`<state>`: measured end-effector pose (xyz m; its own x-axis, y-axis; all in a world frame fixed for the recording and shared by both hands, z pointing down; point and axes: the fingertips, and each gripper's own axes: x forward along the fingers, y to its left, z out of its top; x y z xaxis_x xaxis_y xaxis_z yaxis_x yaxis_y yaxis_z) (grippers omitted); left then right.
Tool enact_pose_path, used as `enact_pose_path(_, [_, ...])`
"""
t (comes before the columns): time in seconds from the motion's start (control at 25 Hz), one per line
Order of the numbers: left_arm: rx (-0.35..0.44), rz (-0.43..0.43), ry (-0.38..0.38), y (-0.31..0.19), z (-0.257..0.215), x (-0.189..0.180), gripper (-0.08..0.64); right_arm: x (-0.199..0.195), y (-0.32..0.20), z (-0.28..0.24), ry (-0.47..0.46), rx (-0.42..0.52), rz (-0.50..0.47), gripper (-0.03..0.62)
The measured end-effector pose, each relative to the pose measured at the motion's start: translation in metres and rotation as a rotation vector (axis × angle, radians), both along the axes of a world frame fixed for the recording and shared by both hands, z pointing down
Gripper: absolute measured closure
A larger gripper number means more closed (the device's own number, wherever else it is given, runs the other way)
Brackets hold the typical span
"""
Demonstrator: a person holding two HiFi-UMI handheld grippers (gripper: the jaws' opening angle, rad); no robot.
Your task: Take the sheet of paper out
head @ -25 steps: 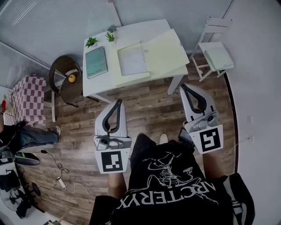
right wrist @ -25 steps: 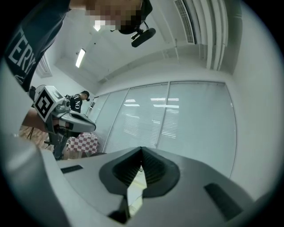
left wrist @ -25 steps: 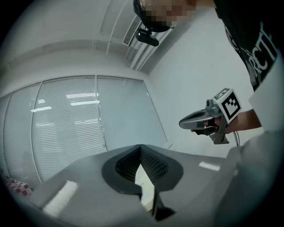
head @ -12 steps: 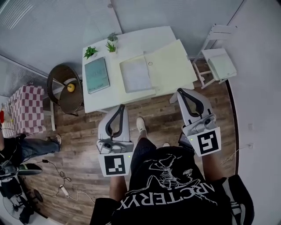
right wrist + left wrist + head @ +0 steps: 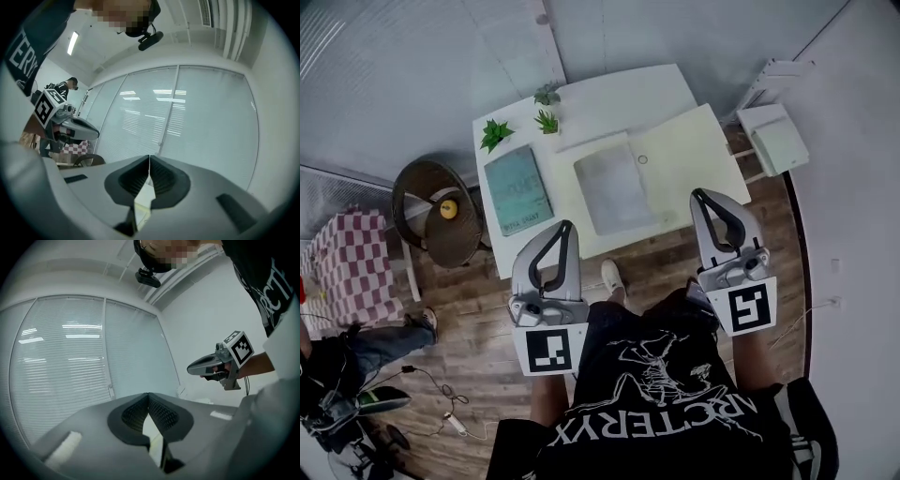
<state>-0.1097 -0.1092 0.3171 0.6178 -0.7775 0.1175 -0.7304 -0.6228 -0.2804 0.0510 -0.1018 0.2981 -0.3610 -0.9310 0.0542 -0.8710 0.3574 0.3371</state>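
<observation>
- Ahead of me, past my feet and the wood floor, stands the white table [image 5: 609,94]; its near edge lies just beyond my two tools, so I judge the step in hand to be closing in on it, with nothing touched yet.
- Across the table's right half lies a pale yellow folder [image 5: 694,155], opened flat, its right flap bare and running out to the table's right edge.
- On the folder's left half rests the sheet of paper [image 5: 614,187], greyish white, lying flat with its near edge close to the table's near edge. I cannot tell whether a pocket or clip holds it.
- Left of the sheet, apart from it, lies a teal book [image 5: 517,189]. I should keep clear of that.
- My left gripper [image 5: 565,228] hangs just short of the table's near edge, left of the sheet, fingers pressed together on nothing.
- My right gripper [image 5: 700,195] reaches over the folder's near right part, likewise closed and empty.
- To do this well I would part one pair of fingers before coming down, pin the bare flap with the other tool, then take the sheet by its near edge or corner and draw it out flat towards me, slowly, so the folder does not slide along with it.
</observation>
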Motion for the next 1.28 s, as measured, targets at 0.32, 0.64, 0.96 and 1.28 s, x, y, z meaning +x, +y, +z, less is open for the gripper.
enact_pose_path(0.32, [-0.050, -0.009, -0.015, -0.034, 0.014, -0.003, 0.548, 0.008, -0.050, 0.039, -0.081, -0.164, -0.011, 0.578])
enact_pose_path(0.64, [-0.065, -0.140, -0.028, -0.036, 0.008, 0.000, 0.548, 0.035, -0.117, 0.176, -0.178, -0.601, -0.123, 0.533])
enact_pose_path(0.96, [-0.106, -0.295, -0.105, -0.022, 0.013, 0.000, 0.548, 0.048, -0.137, 0.370, -0.480, -1.197, -0.168, 0.442])
enact_pose_path(1.28, [-0.120, -0.385, -0.171, -0.004, 0.013, -0.007, 0.548, 0.018, -0.129, 0.440, -0.695, -1.445, -0.178, 0.456])
